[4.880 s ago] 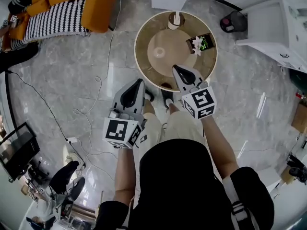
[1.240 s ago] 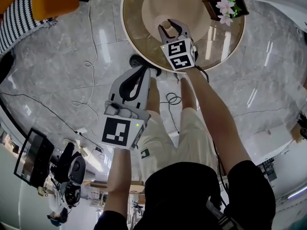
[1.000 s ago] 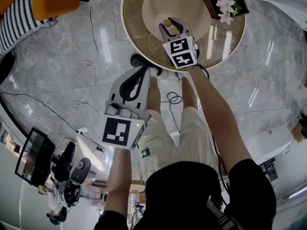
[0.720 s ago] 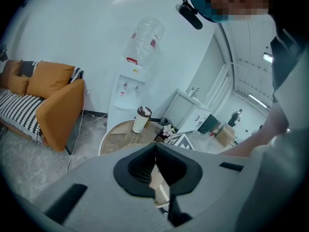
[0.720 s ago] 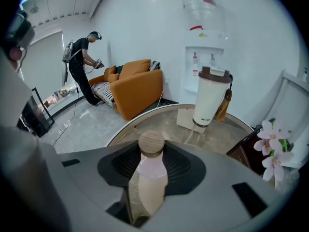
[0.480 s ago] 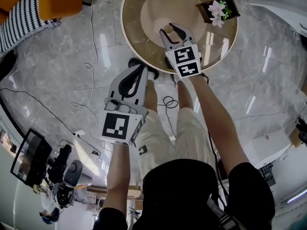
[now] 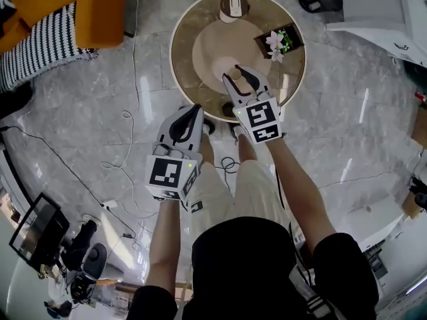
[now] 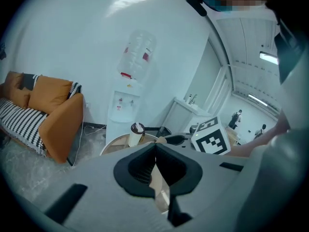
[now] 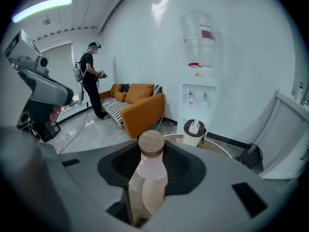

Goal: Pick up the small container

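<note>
Right gripper view – right gripper still clamped on the small container, upright between its jaws – lift looks under way

Left gripper fingers together, orange sofa

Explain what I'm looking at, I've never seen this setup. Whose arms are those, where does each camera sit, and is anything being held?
There is no robot here: a person carries a hand-held gripper in each hand. The overhead picture comes from a camera on their head, looking down. The other two cameras ride on the grippers and look along the jaws. On the round table stand a lidded cup and a small flower arrangement. The right hand-held gripper is closed on a small pink bottle with a cork-coloured cap, pads against its sides. I can't tell whether the bottle is clear of the table. The left hand-held gripper hangs over the floor, jaws together and empty.
</note>
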A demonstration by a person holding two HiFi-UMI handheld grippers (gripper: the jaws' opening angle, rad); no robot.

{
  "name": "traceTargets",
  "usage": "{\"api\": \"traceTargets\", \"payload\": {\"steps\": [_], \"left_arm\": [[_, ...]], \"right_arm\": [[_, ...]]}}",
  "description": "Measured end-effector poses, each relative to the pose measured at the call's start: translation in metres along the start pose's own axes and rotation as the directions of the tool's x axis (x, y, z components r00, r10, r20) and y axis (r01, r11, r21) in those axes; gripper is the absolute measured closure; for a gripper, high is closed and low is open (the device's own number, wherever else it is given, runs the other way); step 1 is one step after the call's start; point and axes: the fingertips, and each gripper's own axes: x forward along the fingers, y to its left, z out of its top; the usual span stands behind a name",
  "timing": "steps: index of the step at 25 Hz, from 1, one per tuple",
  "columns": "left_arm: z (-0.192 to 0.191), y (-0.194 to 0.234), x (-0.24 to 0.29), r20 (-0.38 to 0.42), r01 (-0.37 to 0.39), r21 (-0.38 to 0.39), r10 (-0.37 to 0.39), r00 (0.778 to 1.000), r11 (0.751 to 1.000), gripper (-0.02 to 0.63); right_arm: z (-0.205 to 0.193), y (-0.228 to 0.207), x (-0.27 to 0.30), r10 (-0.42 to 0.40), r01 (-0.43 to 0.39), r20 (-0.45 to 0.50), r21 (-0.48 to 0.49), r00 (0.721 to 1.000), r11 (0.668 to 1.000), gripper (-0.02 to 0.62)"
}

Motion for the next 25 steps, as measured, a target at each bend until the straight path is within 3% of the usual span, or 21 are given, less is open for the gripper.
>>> {"api": "traceTargets", "payload": {"steps": [14, 25], "left_arm": [[0.075, -0.077, -0.040, 0.102, 0.001, 0.027, -0.004, 0.995, 1.000, 0.588], [0.092, -0.120, -0.087, 0.188, -0.098, -0.015, 0.099, 0.977, 0.995, 0.588]], "right_arm": [[0.082, 0.003, -0.130, 0.031, -0.027, 0.109, -0.044, 0.994, 0.999, 0.453], [0.114, 0.006, -0.210, 0.097, -0.084, 0.213, -0.072, 0.972, 0.994, 0.453]]}}
